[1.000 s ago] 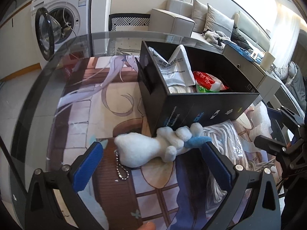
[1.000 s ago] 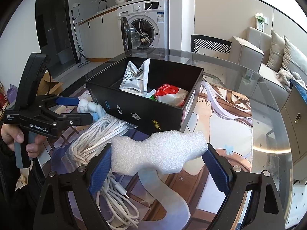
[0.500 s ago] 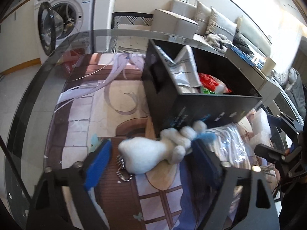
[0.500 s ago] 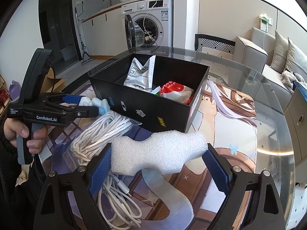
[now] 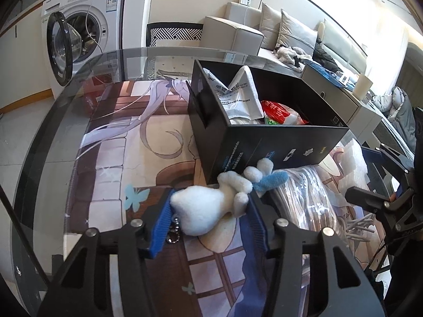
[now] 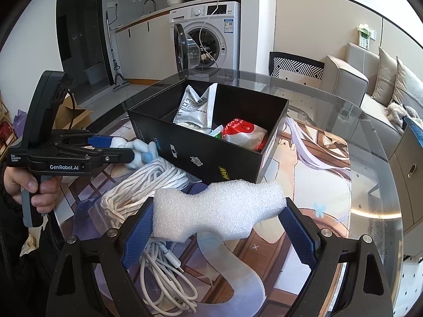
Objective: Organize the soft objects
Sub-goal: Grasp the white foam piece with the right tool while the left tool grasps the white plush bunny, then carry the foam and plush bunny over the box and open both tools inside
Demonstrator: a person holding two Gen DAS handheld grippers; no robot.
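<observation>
left gripper (image 5: 208, 218) squeezes white plush toy (image 5: 203, 211) to lift it | right gripper (image 6: 219, 227) pinches foam piece (image 6: 216, 211) | both go in black box (image 6: 211, 158)

"GenRobot.AI" in white on side of left gripper (image 6: 127, 149); small "Data Acquisition System" at rear end of same side. Black box (image 6: 211, 158): small white logos and yellow mark on outer wall, unreadable. Print on grey pouch (image 5: 238, 97) and red packet (image 6: 243, 129) inside box too small to read. Washing machine (image 6: 211, 34) labels illegible.
</observation>
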